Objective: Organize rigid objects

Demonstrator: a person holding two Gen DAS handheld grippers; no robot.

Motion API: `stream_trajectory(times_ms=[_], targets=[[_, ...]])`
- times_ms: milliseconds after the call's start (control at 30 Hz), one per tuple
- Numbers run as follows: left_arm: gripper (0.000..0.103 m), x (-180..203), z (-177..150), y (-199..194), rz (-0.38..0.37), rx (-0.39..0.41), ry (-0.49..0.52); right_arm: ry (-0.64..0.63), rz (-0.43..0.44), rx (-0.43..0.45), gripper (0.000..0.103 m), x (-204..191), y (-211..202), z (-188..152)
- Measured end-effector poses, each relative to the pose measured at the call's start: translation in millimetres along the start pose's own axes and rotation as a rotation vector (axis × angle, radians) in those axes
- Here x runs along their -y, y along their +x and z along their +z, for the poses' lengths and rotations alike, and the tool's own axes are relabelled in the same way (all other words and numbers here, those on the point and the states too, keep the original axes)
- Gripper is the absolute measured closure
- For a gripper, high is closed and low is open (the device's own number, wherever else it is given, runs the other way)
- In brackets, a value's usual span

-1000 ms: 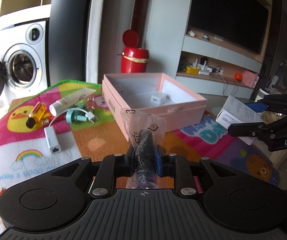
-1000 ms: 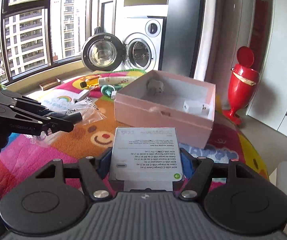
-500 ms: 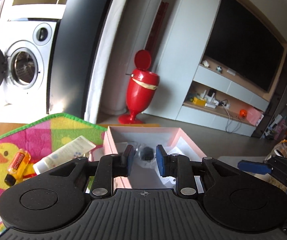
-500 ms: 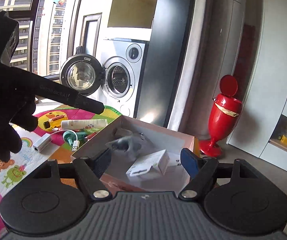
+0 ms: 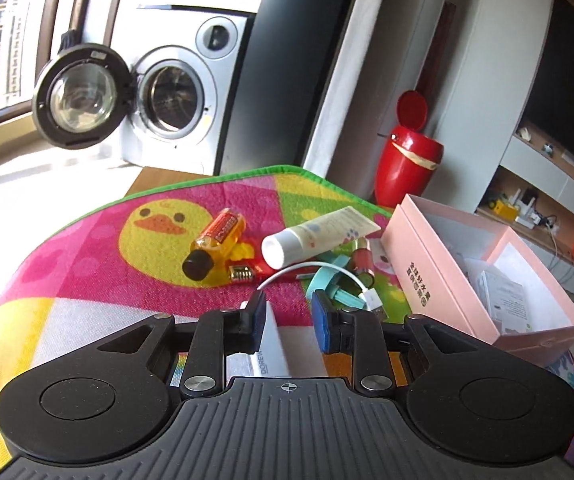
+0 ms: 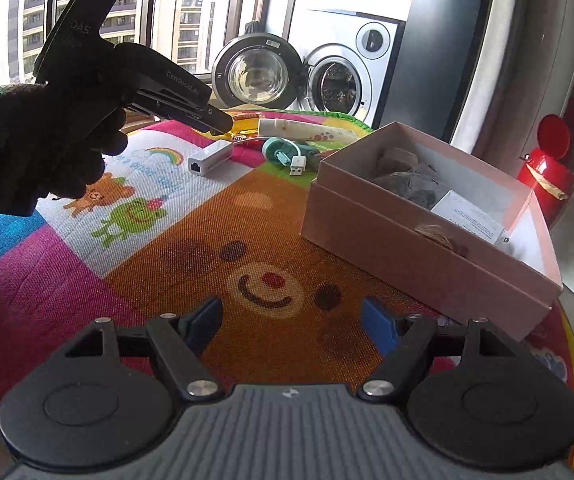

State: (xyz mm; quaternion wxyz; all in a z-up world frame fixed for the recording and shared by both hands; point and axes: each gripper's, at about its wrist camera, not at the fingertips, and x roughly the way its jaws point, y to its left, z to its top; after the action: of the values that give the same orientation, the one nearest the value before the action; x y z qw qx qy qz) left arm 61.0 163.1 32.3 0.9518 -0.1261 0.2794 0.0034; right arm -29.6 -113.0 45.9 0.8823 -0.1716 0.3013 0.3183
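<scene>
A pink box [image 5: 439,276] [image 6: 407,256] stands on the play mat and holds a white carton [image 6: 471,220], a bagged dark item and twine. My left gripper [image 5: 289,316] is open and empty, low over a white adapter [image 5: 271,344] [image 6: 211,158]. Beyond it lie an orange bottle [image 5: 217,242], a white tube [image 5: 315,236] and a teal cable reel with a USB plug [image 5: 343,288]. My right gripper [image 6: 293,324] is open and empty above the mat's bear face, left of the box. The left gripper also shows in the right wrist view [image 6: 207,118].
The colourful play mat [image 6: 127,264] covers the table. A washing machine with its door open [image 5: 167,96] stands behind, and a red bin [image 5: 407,160] is on the floor by the wall. A TV shelf [image 5: 543,200] is at the far right.
The bagged item and the white carton left my grippers and now lie in the pink box. Both grippers opened and drew back; the left one swung left over the adapter.
</scene>
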Motion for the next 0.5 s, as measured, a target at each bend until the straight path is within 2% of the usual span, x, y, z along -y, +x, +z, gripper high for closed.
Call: stream_trajectory(times_ms=[100,200,267,367,433,500], targets=[[0.075,-1.9,0.0,-0.8,0.064,0.069,-0.014,0.022,0.031,0.017,0.026,6.3,-5.3,19.2],[0.075,-18.2,1.0,-3.3,0.067,0.082,-0.064,0.095,0.084,0.021,0.026,24.1,-2.8,59.9],[0.075,-29.1,-0.3,-6.0,0.070,0.103,-0.091,0.204,0.145,-0.002,0.026,46.2,9.4,100.7],[0.075,-44.9,-4.3,-8.5,0.071,0.138,-0.162,0.336,0.223,-0.062,0.026,66.7,45.8,153.6],[0.075,-55.6,-7.2,-9.4,0.040,0.164,-0.223,0.398,0.223,-0.134,0.026,69.7,81.7,185.9],[0.075,-59.2,-9.5,-8.4,0.027,0.161,-0.232,0.440,0.180,-0.162,0.026,67.1,117.2,210.4]])
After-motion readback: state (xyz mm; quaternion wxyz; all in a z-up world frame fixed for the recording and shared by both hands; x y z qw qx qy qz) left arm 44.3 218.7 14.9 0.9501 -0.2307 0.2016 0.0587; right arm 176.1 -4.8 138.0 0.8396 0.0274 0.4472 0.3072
